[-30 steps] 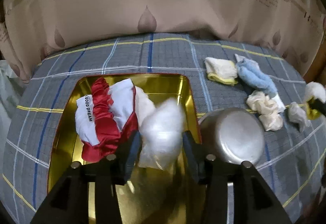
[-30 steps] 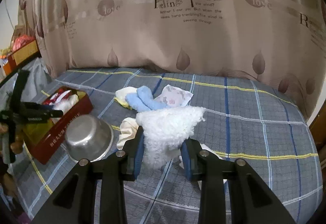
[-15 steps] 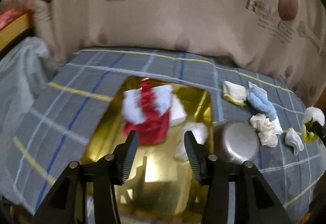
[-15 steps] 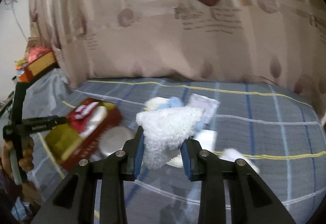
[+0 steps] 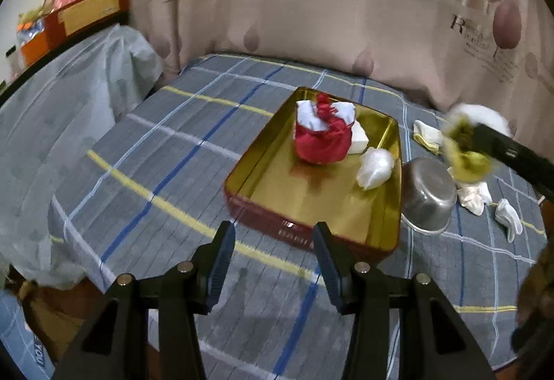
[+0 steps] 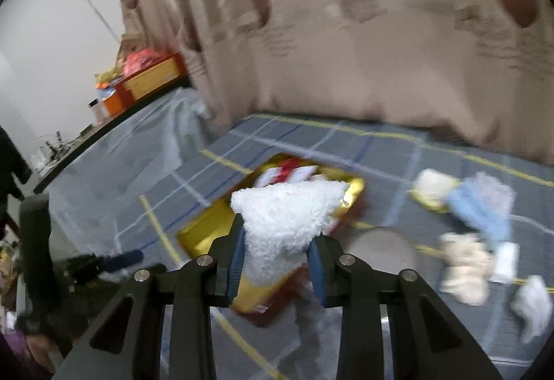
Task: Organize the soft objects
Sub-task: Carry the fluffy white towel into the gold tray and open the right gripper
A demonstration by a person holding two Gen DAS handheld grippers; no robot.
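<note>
1. Left tongs [image 5: 273, 262]: jaws spread wide, nothing between them. One second ago they gripped a white fluffy wad over the gold tray [image 5: 311, 200]; that white wad [image 5: 375, 168] now lies inside the tray, against its right wall. The tongs have since drawn back to the near side, clear of the tray's near rim.
2. Right tongs [image 6: 277, 262]: jaws closed onto a white fleecy cloth [image 6: 287, 224], which bulges above the pads. One second ago this cloth was held over the loose pile; it now hangs above the tray's near right corner. Judgement: one deposit is complete and the next is in transit.
3. Tray contents: a red-and-white fabric bundle [image 5: 323, 134] at the far end, the white wad beside it. The near half of the gold floor is bare, so there is room for the fleecy cloth.
4. Remaining items on the plaid bedcover [image 5: 166, 172], right of the tray: a cream-and-yellow cloth [image 6: 431, 184], a light blue cloth [image 6: 481, 210], a crumpled cream piece [image 6: 464, 267] and a small white piece [image 6: 533, 310]. The right-wrist view is motion-blurred, so finer detail cannot be told.
5. Edges: an overturned steel bowl [image 5: 427, 195] sits just beside the tray's right wall. The incoming tongs should pass over it and the red wall before lowering. The bedcover to the left of the tray carries nothing.
</note>
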